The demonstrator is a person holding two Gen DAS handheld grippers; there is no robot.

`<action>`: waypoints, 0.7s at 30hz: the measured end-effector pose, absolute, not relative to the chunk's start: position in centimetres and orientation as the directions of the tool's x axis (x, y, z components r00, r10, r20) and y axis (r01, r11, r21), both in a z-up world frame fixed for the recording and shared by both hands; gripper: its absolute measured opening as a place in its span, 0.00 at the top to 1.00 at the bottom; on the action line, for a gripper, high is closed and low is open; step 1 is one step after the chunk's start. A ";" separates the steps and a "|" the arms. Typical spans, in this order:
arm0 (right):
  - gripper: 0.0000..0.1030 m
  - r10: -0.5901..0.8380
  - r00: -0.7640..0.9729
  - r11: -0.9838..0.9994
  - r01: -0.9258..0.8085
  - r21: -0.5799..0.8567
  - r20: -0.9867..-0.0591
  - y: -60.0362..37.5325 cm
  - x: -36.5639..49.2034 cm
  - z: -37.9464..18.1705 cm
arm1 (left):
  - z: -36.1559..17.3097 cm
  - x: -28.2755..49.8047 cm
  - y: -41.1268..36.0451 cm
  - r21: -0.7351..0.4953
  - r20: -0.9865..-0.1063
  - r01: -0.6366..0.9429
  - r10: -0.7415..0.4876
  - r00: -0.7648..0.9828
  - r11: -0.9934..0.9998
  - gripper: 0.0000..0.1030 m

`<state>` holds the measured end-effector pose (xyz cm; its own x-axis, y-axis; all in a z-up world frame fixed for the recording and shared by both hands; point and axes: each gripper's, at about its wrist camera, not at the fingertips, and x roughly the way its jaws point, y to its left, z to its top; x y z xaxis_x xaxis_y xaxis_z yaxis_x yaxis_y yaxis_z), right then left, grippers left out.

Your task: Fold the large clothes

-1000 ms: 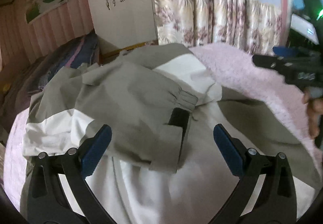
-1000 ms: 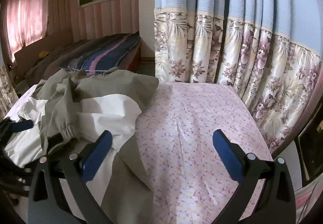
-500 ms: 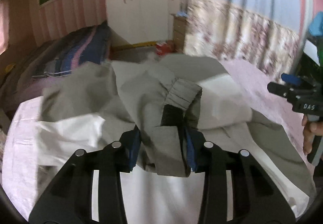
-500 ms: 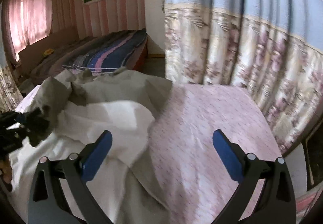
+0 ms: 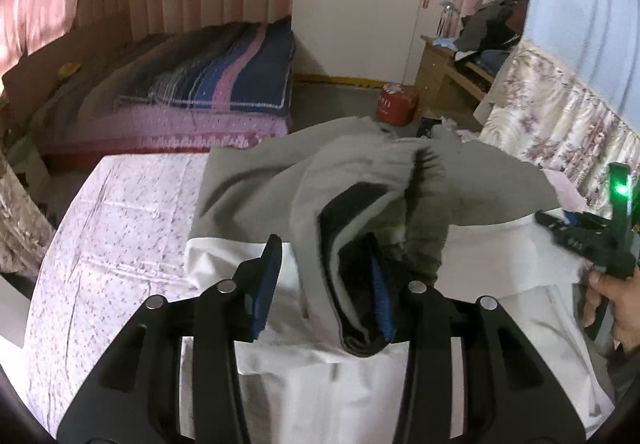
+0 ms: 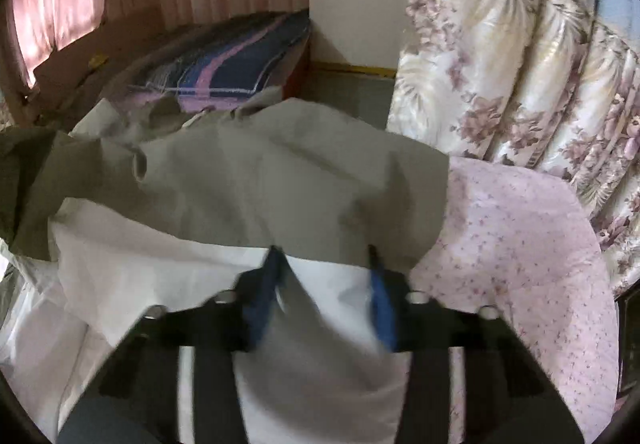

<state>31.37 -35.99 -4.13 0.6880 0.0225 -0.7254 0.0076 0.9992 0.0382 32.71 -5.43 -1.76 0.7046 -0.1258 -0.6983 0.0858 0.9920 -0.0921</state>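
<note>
My left claw point(image 5: 326, 284) is pulled in narrow and pinches the sleeve point(image 5: 360, 211) of the jacket point(image 5: 248, 179). The cuff end with its black lining sits between the two blue pads point(image 5: 266, 284), and the sleeve is lifted up off the rest of the jacket.

The jacket is grey-green and white. It lies spread on the bed point(image 5: 120, 211), which has a pink sheet with tiny flowers. The white part of the jacket is under my left claw, and the grey part goes back toward the far edge of the bed.

My right claw point(image 6: 326, 284) is also pulled in narrow, and it is blurry. Jacket cloth point(image 6: 280, 179) fills the gap between its blue pads point(image 6: 260, 296). I think it is gripping a fold there, right where the grey part meets the white part. In the left view I can see my right claw point(image 5: 560, 232) at the right edge, low on the white cloth, with my hand point(image 5: 616, 308) on the handle and a green light point(image 5: 622, 189) shining.

Bare pink sheet point(image 6: 520, 244) is to the right of the jacket. A flowery curtain point(image 6: 520, 63) hangs just beside the bed. Across the floor there is another bed point(image 5: 208, 83) with a striped blue and pink blanket, a white wardrobe point(image 5: 368, 3), and a red can point(image 5: 396, 105).
</note>
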 end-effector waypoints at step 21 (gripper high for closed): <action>0.21 -0.064 0.725 0.994 0.106 0.020 -0.685 -42.5 30.0 -1.3 | -6.6 36.7 2.4 0.027 -0.773 -0.080 0.071 0.631 0.996 0.48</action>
